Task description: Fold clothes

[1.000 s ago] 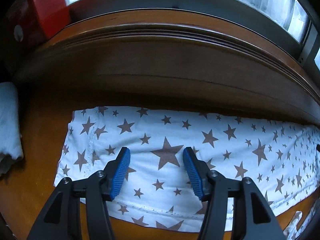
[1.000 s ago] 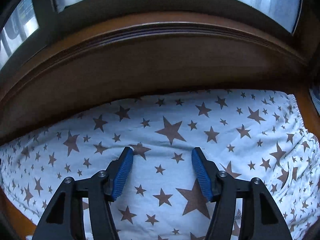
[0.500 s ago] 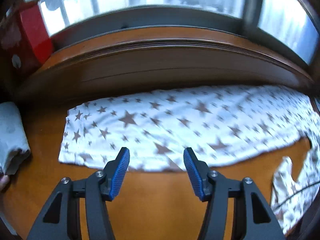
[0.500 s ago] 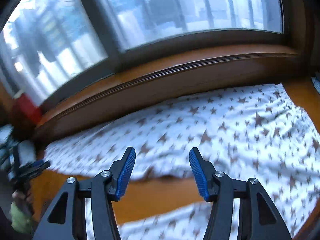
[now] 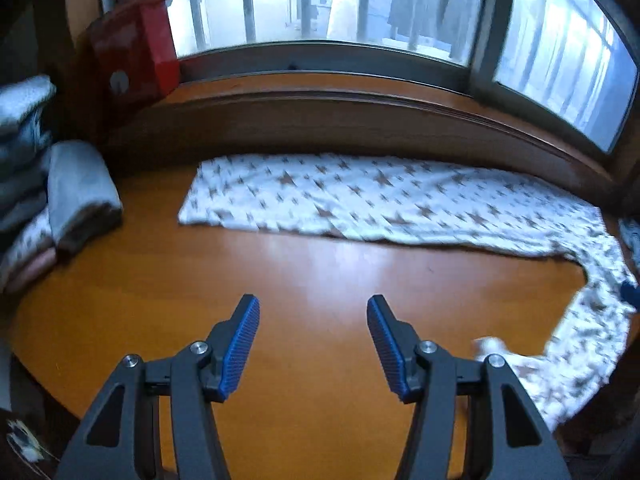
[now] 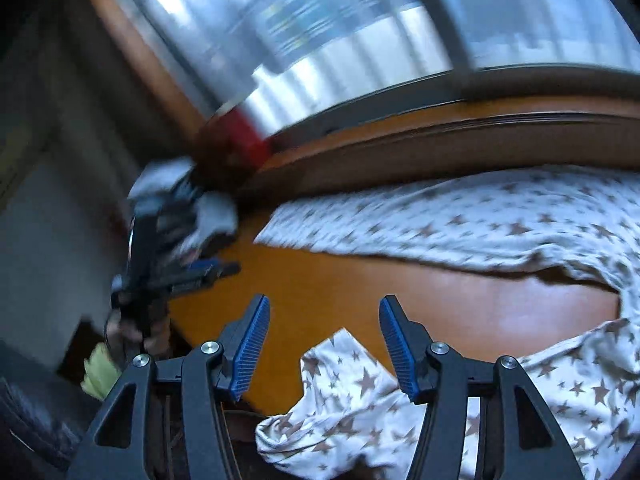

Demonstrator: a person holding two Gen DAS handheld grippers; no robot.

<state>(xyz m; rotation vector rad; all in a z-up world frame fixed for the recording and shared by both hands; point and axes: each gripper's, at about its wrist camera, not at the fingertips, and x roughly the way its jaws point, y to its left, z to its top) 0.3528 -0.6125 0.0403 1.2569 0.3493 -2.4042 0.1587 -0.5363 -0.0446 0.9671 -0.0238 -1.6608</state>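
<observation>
White star-print trousers (image 5: 360, 196) lie on the wooden table (image 5: 280, 280). One leg stretches along the back under the window sill, and the other leg (image 5: 592, 344) curls round to the front right. My left gripper (image 5: 314, 304) hangs open over bare wood with nothing between its fingers. My right gripper (image 6: 324, 304) is open above the end of the near leg (image 6: 344, 380), which droops over the table's front edge without touching the pads. The right wrist view also shows the far leg (image 6: 480, 220) and, blurred at the left, the left gripper (image 6: 216, 270) in a hand.
A stack of folded clothes (image 5: 76, 184) sits at the table's left end, seen also in the right wrist view as the folded stack (image 6: 208, 208). A red box (image 5: 136, 48) stands on the window sill (image 5: 360, 120) behind it. The table's front edge drops off close below both grippers.
Both grippers have lifted off the starred cloth and drawn back toward the table's front. The right one has swung to the left, so the near leg's end and the left gripper have come into its view.
</observation>
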